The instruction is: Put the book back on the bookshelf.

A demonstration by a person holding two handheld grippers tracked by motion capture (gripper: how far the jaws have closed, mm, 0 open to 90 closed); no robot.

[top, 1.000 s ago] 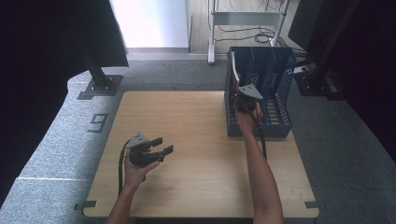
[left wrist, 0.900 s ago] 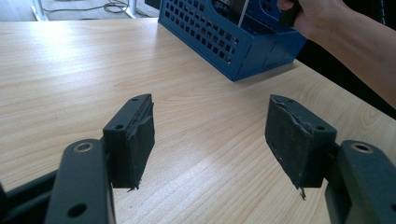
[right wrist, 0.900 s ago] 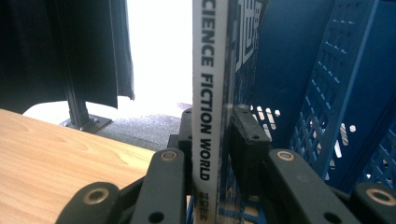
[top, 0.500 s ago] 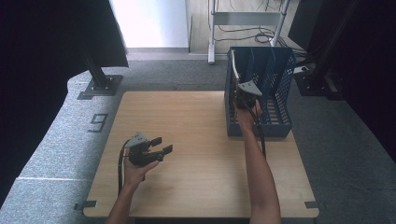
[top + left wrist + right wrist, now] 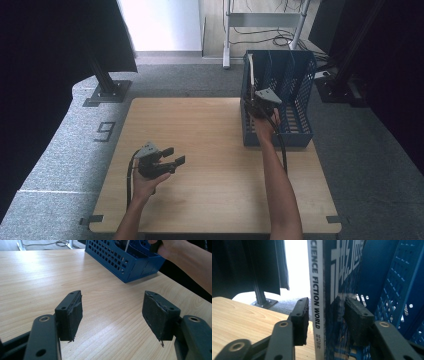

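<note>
Wooden table (image 5: 215, 150) carries one blue perforated file rack (image 5: 295, 100) at its far right edge; the rack's tall dividers and walls close in the space around the right gripper (image 5: 260, 102). Behind the table — a black stand base (image 5: 105, 92) on the grey floor and a metal frame (image 5: 265, 20) with cables.

One magazine (image 5: 329, 290) stands upright in the rack's left compartment, long axis vertical, white spine facing the right gripper view and reading "SCIENCE FICTION WORLD" top to bottom. In the high view its pale top edge (image 5: 250, 67) rises above the rack's near wall.

Right gripper: jaws set on either side of the magazine, one by the spine, one against the blue cover; a small gap shows at the spine side, so I cannot tell whether it is truly clamped.

Left gripper (image 5: 167, 160) — held low over the table's near left, well apart from the rack, jaws spread wide, nothing between them.

Count: two grippers, one rack, one magazine.
</note>
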